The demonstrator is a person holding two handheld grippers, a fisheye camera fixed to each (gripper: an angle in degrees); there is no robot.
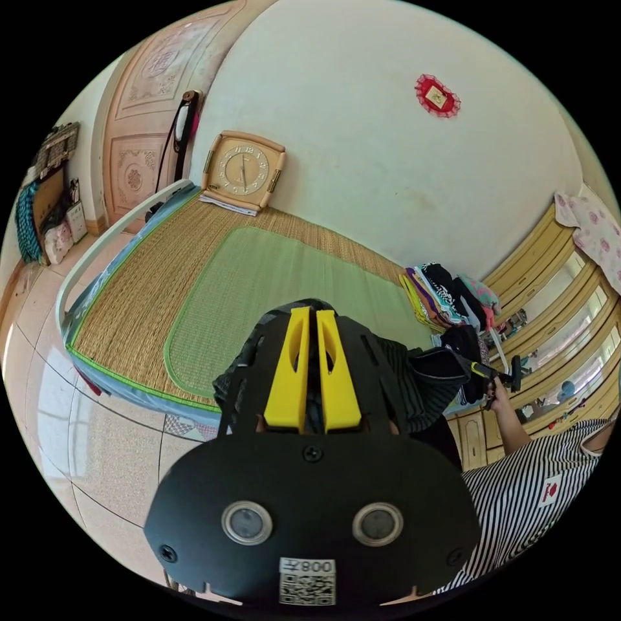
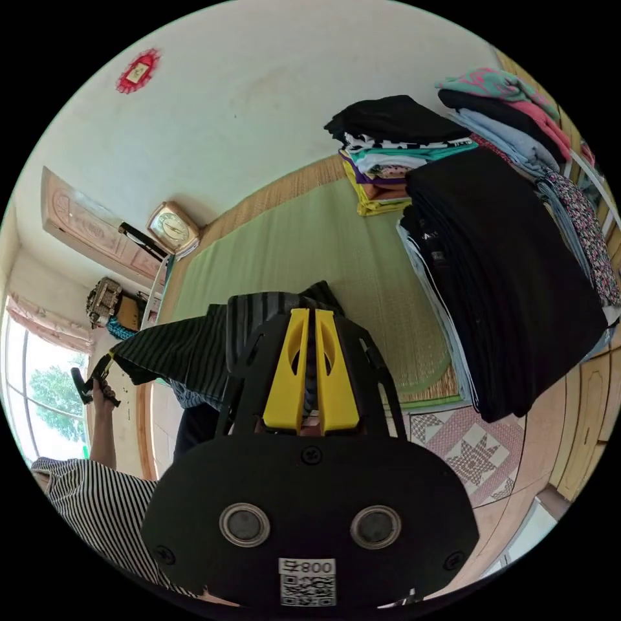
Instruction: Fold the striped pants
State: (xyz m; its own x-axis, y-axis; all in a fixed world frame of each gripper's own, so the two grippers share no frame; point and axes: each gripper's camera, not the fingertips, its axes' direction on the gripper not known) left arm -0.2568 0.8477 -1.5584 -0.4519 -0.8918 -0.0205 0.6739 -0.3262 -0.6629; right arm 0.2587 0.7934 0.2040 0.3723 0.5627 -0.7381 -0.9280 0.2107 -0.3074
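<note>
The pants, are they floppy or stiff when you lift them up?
Probably floppy: the pants sag and bunch between the left gripper and right gripper, both shut on them. Likely light too, since the thin cloth hangs held up just by the fingers. They would not roll or tip.

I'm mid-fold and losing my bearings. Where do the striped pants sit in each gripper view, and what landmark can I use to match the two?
Left gripper view: the striped pants hang just behind the left gripper, stretching right toward the other gripper.
Right gripper view: the striped pants stretch left from the right gripper toward the other gripper.
Shared landmark: the clock at the mat's far end.
</note>
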